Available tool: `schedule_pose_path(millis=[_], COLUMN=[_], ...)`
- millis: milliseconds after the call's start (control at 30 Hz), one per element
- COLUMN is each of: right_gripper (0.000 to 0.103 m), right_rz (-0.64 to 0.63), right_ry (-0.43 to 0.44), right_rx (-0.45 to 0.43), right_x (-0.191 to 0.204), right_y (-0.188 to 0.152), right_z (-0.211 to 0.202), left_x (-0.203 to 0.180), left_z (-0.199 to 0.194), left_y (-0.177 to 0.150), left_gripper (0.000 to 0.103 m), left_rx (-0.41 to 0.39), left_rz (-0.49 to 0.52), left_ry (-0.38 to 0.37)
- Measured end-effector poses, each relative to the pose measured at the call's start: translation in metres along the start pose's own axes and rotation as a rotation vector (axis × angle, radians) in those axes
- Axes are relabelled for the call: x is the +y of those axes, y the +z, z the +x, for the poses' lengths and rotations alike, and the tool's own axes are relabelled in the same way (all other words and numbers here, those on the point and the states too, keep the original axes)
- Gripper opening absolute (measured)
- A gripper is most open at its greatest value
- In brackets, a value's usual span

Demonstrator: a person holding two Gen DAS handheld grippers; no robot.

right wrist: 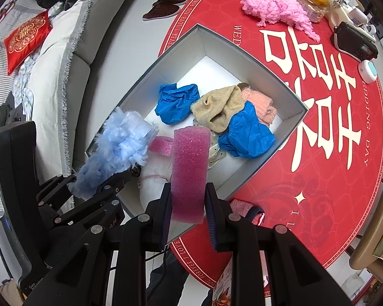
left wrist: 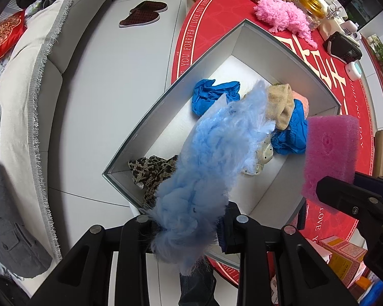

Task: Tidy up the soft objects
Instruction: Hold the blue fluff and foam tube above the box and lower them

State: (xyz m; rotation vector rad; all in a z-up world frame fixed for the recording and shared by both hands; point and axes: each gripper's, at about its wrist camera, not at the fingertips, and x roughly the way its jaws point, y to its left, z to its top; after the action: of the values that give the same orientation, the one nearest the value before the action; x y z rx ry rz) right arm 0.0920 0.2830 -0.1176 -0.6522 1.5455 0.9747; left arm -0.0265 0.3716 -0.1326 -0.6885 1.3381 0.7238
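Pinching blue fluff (left wrist: 212,158), left tongs (left wrist: 189,227) | right tongs (right wrist: 187,204) clamp pink sponge (right wrist: 190,168) | leopard cloth (left wrist: 150,170): left view only

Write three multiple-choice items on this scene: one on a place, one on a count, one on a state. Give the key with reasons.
1. Where does the pink fluffy yarn lie?
A. in the box
B. on the red tablecloth
C. on the floor

2. How many crumpled blue pieces lie in the grey box?
A. two
B. four
C. none

3. What does the right gripper hold?
A. nothing
B. a slipper
C. a pink sponge

Key: B, it rests on the tablecloth beyond the box; A, two blue pieces show inside; C, its jaws clamp the pink sponge.
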Motion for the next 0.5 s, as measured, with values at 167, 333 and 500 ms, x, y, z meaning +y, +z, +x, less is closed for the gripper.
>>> schedule_pose_path(millis=[167, 333, 500], right_gripper=[0.027, 0.027, 0.027], right_rz=[0.003, 0.006, 0.009], right_ry=[-0.004, -0.011, -0.016], right_rx=[0.003, 0.002, 0.005], right_x=[-0.0002, -0.0019, -0.0038], right_y=[0.0011, 0.0013, 0.0008], right_z=[0.0021, 0.0039, 0.0063], left_x=[-0.0002, -0.0021, -0.0035], left_z=[0.0012, 0.0053, 0.0077], left_y=[0.0008, 0.0003, 0.0001], left_gripper=[0.031, 0.031, 0.031], left_rx=[0.004, 0.013, 0.014], left_rz=[0.001, 0.006, 0.007], left_ry=[-0.003, -0.007, -0.007])
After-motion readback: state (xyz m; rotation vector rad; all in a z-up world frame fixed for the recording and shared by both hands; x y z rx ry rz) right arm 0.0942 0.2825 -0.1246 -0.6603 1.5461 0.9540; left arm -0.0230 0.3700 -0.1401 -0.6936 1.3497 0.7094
